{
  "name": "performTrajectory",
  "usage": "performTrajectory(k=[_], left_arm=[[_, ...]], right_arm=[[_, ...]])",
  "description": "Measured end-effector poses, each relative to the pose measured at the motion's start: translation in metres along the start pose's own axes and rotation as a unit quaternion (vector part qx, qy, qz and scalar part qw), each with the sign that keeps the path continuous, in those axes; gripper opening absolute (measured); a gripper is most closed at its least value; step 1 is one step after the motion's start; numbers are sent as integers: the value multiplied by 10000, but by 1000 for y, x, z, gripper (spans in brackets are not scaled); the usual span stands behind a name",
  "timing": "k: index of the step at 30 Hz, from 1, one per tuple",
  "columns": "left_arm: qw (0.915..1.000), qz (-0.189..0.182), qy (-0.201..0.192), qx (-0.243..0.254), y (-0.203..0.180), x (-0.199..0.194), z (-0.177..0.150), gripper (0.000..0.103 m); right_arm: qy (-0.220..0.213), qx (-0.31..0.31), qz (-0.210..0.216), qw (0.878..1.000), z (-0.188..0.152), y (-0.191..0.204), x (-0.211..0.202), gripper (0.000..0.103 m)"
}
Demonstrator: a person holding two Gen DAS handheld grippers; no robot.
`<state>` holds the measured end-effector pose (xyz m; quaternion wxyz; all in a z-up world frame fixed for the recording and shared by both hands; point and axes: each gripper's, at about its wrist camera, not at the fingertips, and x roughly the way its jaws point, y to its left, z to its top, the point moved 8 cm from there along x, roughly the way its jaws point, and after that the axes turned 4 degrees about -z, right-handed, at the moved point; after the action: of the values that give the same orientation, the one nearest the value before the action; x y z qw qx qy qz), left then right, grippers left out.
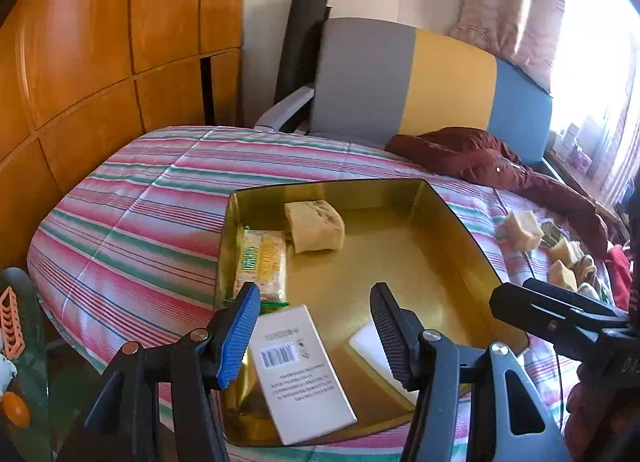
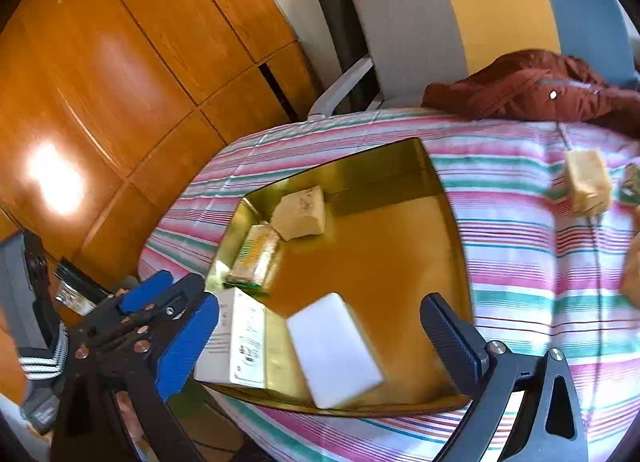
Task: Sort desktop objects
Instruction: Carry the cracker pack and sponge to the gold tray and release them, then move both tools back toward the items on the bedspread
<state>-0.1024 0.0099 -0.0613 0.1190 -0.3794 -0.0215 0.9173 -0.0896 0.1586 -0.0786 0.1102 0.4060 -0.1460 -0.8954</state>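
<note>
A gold tray (image 1: 452, 221) (image 2: 456, 221) lies on a striped bedcover. In it are a pale wrapped block (image 1: 316, 225) (image 2: 301, 213), a green-yellow snack pack (image 1: 262, 264) (image 2: 256, 258), a white box with a barcode (image 1: 300, 374) (image 2: 234, 346) leaning on the near rim, and a plain white block (image 2: 334, 350) (image 1: 370, 346). My left gripper (image 1: 314, 338) is open and empty above the tray's near end. My right gripper (image 2: 320, 346) is open and empty over the white block; it also shows in the left wrist view (image 1: 560, 310).
More pale blocks (image 1: 520, 229) (image 2: 588, 181) and small items lie on the bedcover (image 1: 140, 221) to the right of the tray. A dark red jacket (image 1: 500, 161) lies by the striped headboard (image 1: 400, 81). Wooden cabinets (image 1: 100, 41) stand on the left.
</note>
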Motion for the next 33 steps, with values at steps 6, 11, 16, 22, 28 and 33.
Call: performTrajectory(k=[6,11,16,22,28,33], left_arm=[[9998,-121,51,143,-17,-2,-5,58],[9992,-244,131,292,-34,-2,-11,58],[9978,-421,215,465,-54,1,-16,58],[9951,-660,313,672,-79,3,-22,58],[9909,-874,369,952,-108,4,-24,58],[9869,-1056,446,1136,-130,7,-27,58]], right_arm=[[-148,-42,-255,9996,-3,-14,-14,102],[-206,87,-415,9989,-6,-32,-22,102],[-208,289,-593,9976,-11,-55,-27,102],[-201,631,-872,9940,-19,-92,-36,102],[-180,926,-1210,9882,-28,-133,-49,103],[-177,1189,-1496,9814,-31,-169,-65,103]])
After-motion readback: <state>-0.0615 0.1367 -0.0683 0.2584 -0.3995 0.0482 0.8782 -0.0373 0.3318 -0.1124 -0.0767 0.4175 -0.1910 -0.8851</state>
